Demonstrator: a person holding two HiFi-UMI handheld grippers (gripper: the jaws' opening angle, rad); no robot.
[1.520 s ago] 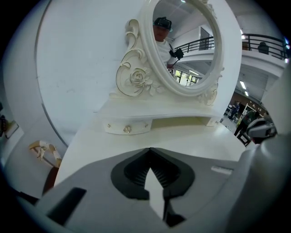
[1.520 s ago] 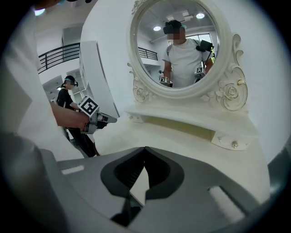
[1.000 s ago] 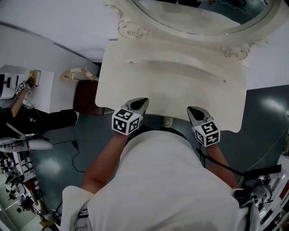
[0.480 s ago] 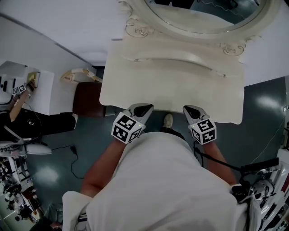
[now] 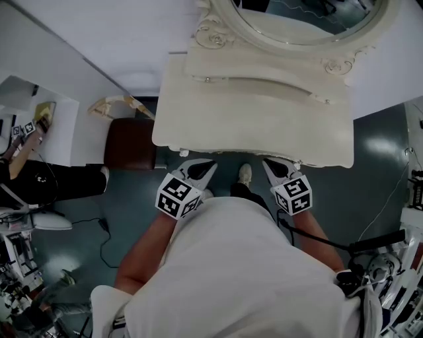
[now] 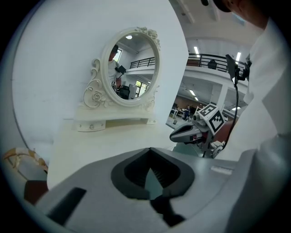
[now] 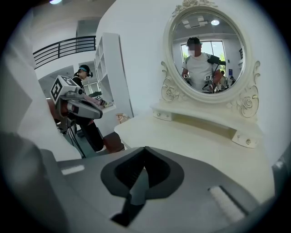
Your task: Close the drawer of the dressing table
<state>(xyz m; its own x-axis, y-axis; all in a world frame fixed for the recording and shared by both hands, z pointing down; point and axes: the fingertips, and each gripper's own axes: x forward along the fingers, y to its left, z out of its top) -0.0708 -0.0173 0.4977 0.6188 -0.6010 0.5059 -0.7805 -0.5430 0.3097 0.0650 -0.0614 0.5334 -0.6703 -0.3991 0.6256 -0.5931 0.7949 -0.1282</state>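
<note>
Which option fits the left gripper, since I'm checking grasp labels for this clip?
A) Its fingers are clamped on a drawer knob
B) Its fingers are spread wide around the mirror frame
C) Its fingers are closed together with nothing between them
C: in its own view the left gripper has its fingers meeting at the tip, with only the bare top of the dressing table beyond them.

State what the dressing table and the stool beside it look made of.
Dressing table: likely painted wood, cream and matte; the carved scrolls by the mirror suggest it. Stool: dark brown smooth seat, perhaps leather or vinyl; too small to be sure.
</note>
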